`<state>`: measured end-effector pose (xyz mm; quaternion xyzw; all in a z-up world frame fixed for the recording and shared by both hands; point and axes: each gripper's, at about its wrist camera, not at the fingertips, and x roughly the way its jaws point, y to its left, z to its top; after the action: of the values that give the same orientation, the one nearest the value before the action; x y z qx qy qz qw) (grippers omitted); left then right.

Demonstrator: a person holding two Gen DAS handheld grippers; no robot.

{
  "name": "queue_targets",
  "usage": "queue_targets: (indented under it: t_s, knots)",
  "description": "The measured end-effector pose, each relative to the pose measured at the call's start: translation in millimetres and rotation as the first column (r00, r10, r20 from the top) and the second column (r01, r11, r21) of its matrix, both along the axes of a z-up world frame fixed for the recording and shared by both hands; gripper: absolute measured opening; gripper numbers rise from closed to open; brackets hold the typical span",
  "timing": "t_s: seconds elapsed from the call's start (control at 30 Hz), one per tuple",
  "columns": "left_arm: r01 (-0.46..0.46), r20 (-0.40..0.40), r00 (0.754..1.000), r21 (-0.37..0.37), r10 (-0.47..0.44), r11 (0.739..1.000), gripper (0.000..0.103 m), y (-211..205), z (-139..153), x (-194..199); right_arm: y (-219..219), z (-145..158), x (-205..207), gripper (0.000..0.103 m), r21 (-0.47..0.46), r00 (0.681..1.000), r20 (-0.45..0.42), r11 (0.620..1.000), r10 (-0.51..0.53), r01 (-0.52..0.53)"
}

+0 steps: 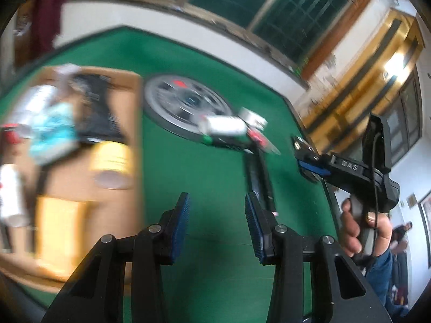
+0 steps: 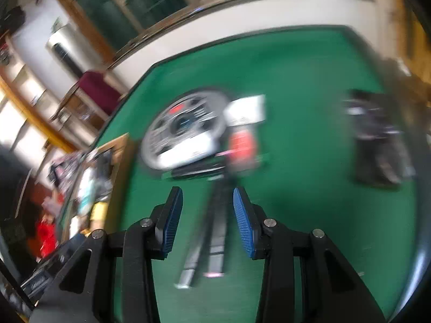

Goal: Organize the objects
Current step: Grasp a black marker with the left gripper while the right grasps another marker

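Green table (image 1: 204,167) bears cardboard box (image 1: 113,188), round disc (image 1: 186,105), black bars (image 2: 218,223).

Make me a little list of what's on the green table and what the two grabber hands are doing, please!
surface: green felt table
left side: open cardboard box holding blurred items
middle: round grey metal disc, white tube across its edge
near the disc: long black flat tools, blurred
left gripper: open, empty, above the table
right gripper: open, empty, above the black tools
sharpness: both views motion-blurred
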<state>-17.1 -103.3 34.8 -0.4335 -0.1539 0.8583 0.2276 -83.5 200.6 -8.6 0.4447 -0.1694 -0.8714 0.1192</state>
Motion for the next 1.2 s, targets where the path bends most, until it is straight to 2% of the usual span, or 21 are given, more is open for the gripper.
queue_targets:
  t_s: [0.07,0.2,0.37,0.53,0.57,0.63,0.67,0.87,0.97,1.03,1.07,1.1,1.13,1.2]
  knots:
    - [0.011,0.022,1.000,-0.052,-0.010,0.999,0.036,26.0,-5.1,-8.7,14.4,-7.9,-2.4,0.037,-0.020,0.999,0.025,0.999,-0.048,0.048]
    - [0.068,0.068,0.996,-0.085,-0.063,0.994,0.036,69.0,-16.7,-26.4,20.4,-12.8,-5.6,0.037,-0.077,0.996,0.053,0.994,-0.073,0.077]
    - [0.099,0.065,0.994,-0.164,-0.090,0.981,0.036,102.6,-23.4,-37.4,18.8,-13.1,-1.1,0.037,-0.090,0.996,0.048,0.993,-0.069,0.073]
    - [0.122,0.037,0.993,-0.273,-0.116,0.954,0.036,131.0,-31.1,-52.1,23.6,-15.8,-0.2,0.037,-0.090,0.997,0.047,0.994,-0.064,0.068]
    - [0.118,0.027,0.993,-0.288,-0.115,0.950,0.032,132.2,-30.5,-53.6,23.9,-16.0,0.0,0.037,-0.088,0.997,0.046,0.994,-0.063,0.067]
    - [0.093,0.011,0.995,-0.357,-0.095,0.930,0.012,133.9,-33.1,-54.3,21.6,-17.2,0.1,0.037,-0.073,0.997,0.043,0.995,-0.062,0.065]
    - [0.088,0.004,0.996,-0.372,-0.093,0.924,0.012,131.2,-35.4,-52.3,19.9,-18.1,0.0,0.037,-0.061,0.997,0.041,0.996,-0.061,0.064]
    - [0.021,-0.027,0.999,-0.360,-0.033,0.933,0.012,90.4,-43.5,-20.7,-2.9,-28.8,0.5,0.037,0.018,0.999,0.053,1.000,-0.011,0.010]
    - [0.015,-0.017,1.000,-0.330,-0.022,0.944,0.012,84.1,-43.9,-20.1,-26.8,-37.7,-0.6,0.037,0.097,0.998,0.055,0.995,0.032,-0.037]
    - [0.014,-0.018,1.000,-0.335,-0.021,0.942,0.012,84.5,-43.6,-19.7,-41.2,-42.9,-2.6,0.036,0.158,0.997,0.052,0.986,0.049,-0.056]
    - [0.014,-0.018,1.000,-0.337,-0.021,0.941,0.012,84.9,-43.7,-19.9,-46.2,-45.3,-3.8,0.031,0.188,0.997,0.054,0.980,0.057,-0.066]
    - [0.013,-0.018,1.000,-0.337,-0.021,0.941,0.012,85.0,-43.7,-20.1,-50.6,-47.8,-4.8,0.020,0.213,0.996,0.059,0.974,0.071,-0.082]
    - [0.012,-0.018,1.000,-0.336,-0.019,0.942,0.012,85.0,-43.3,-19.2,-54.1,-48.2,-3.7,0.014,0.256,0.996,0.048,0.963,0.078,-0.088]
    - [0.009,-0.018,1.000,-0.335,-0.016,0.942,0.012,85.6,-43.3,-20.7,-54.7,-47.6,-1.3,0.012,0.291,0.995,0.048,0.952,0.082,-0.093]
